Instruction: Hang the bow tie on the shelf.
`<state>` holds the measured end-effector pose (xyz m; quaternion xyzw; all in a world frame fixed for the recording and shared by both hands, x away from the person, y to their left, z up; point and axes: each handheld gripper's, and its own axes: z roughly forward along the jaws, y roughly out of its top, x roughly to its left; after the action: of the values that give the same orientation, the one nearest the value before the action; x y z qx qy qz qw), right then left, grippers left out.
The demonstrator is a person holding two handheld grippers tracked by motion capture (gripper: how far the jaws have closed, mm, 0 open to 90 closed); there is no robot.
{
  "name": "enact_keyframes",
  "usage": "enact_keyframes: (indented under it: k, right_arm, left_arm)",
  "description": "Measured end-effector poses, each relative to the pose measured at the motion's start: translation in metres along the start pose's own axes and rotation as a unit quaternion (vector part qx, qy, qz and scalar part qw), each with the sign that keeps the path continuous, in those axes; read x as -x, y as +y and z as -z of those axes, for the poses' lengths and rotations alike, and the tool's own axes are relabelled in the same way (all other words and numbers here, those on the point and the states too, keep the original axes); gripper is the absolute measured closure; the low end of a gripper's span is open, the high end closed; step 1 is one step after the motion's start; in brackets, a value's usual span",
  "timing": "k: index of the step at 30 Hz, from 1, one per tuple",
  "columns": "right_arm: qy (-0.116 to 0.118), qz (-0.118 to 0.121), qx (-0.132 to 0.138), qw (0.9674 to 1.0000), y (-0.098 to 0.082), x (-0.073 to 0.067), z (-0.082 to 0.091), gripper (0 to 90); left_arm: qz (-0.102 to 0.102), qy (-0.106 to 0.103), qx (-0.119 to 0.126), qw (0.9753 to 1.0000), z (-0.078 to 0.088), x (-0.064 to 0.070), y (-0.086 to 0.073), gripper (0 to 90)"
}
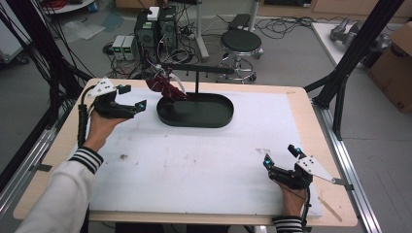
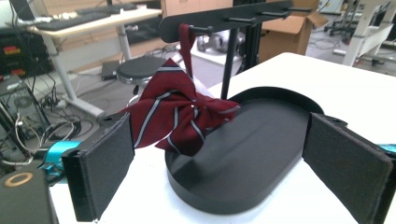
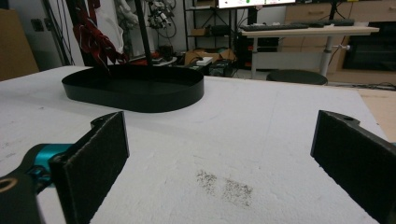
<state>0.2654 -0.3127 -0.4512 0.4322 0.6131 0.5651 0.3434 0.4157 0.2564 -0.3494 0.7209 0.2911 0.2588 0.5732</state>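
Note:
A dark red bow tie with grey stripes [image 1: 165, 87] [image 2: 180, 112] [image 3: 95, 39] hangs by its strap from a peg of the black rack [image 1: 197, 72] [image 2: 224, 21]. The rack's post rises from a black oval tray [image 1: 214, 119] [image 2: 261, 163] [image 3: 135, 91]. My left gripper [image 1: 131, 99] [image 2: 229, 163] is held to the left of the tray, open, and nothing sits between its pads; the bow tie hangs a little beyond them. Over at the table's front right, my right gripper [image 1: 282, 155] [image 3: 219, 154] rests low, open and empty.
A white foam sheet [image 1: 204, 165] covers the wooden table, with a dark smudge [image 3: 224, 186] on it just ahead of the right gripper. Black frame struts [image 1: 340, 82] stand at the table's right edge. A stool [image 1: 240, 43] and computers [image 1: 155, 29] are on the floor behind.

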Motion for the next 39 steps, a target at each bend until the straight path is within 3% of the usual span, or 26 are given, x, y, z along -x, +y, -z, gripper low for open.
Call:
enact_keyframes:
  k: [4, 7, 12, 16, 18, 24, 26, 34, 39]
  right_arm:
    - [-0.002, 0.001, 0.000, 1.0000, 0.000, 0.000, 0.000, 3.2]
    - [-0.003, 0.000, 0.000, 1.0000, 0.000, 0.000, 0.000, 3.2]
    - [-0.002, -0.001, 0.001, 1.0000, 0.000, 0.000, 0.000, 3.2]
    - [-0.003, 0.002, 0.002, 1.0000, 0.000, -0.001, 0.000, 3.1]
    - [-0.006, 0.004, 0.003, 1.0000, 0.000, -0.001, 0.000, 3.2]
    - [-0.007, 0.014, 0.003, 0.9999, 0.000, -0.003, 0.000, 3.1]
    - [-0.007, 0.016, 0.004, 0.9998, 0.000, -0.003, 0.000, 3.1]
    - [-0.012, 0.029, 0.010, 0.9995, -0.001, -0.006, 0.001, 3.1]
    - [-0.015, 0.031, 0.015, 0.9993, -0.001, -0.007, 0.002, 3.1]
  left_arm:
    - [-0.004, -0.001, 0.028, 0.9996, 0.027, 0.010, -0.011, 9.6]
    - [-0.004, -0.001, 0.034, 0.9994, 0.043, 0.017, -0.022, 9.6]
    - [-0.006, -0.008, 0.025, 0.9996, 0.070, 0.033, -0.050, 8.2]
    - [0.014, -0.004, 0.048, 0.9987, 0.087, 0.041, -0.074, 8.2]
    - [0.012, 0.004, 0.062, 0.9980, 0.093, 0.043, -0.086, 8.2]
    - [0.051, 0.024, 0.112, 0.9921, 0.103, 0.047, -0.112, 8.3]
    - [0.059, 0.035, 0.116, 0.9909, 0.105, 0.047, -0.121, 8.3]
    - [0.039, 0.051, 0.117, 0.9911, 0.107, 0.052, -0.128, 8.2]
    - [0.040, 0.059, 0.111, 0.9912, 0.106, 0.053, -0.128, 8.3]
